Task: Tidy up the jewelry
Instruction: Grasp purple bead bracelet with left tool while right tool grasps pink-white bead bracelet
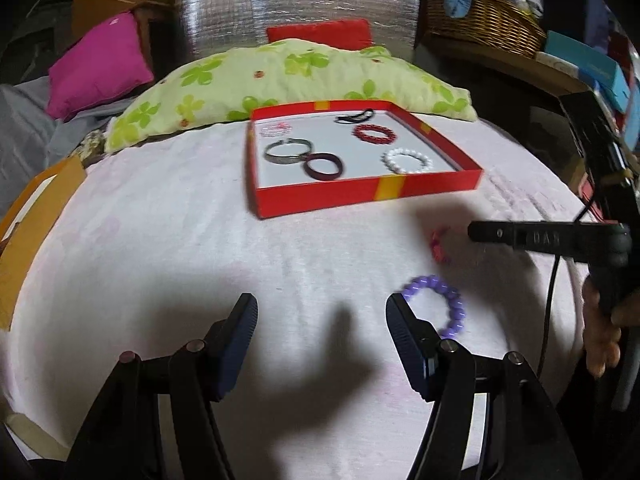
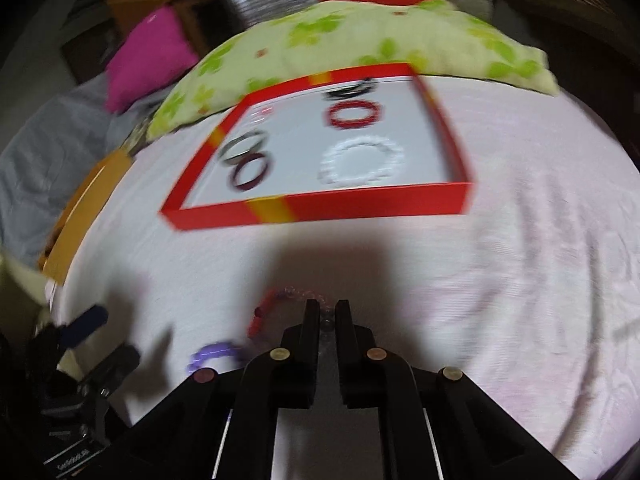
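A red tray (image 1: 320,198) (image 2: 360,204) lies on the pale pink cloth and holds several bracelets: white beads (image 1: 408,161) (image 2: 360,162), red beads (image 1: 375,133) (image 2: 354,114), a dark bangle (image 1: 323,166) (image 2: 250,172), a metal bangle (image 1: 288,151) and a black band (image 1: 356,116). My left gripper (image 1: 321,314) is open and empty over the cloth; a purple bead bracelet (image 1: 440,304) (image 2: 214,354) lies just right of its right finger. My right gripper (image 2: 327,310) (image 1: 480,234) is shut on a red and clear bead bracelet (image 2: 272,306) (image 1: 438,246), low over the cloth.
A green flowered pillow (image 1: 288,76) lies behind the tray, with a magenta cushion (image 1: 100,64) at the far left. A yellow box (image 1: 36,216) sits at the cloth's left edge. A wicker basket (image 1: 480,16) stands at the back right.
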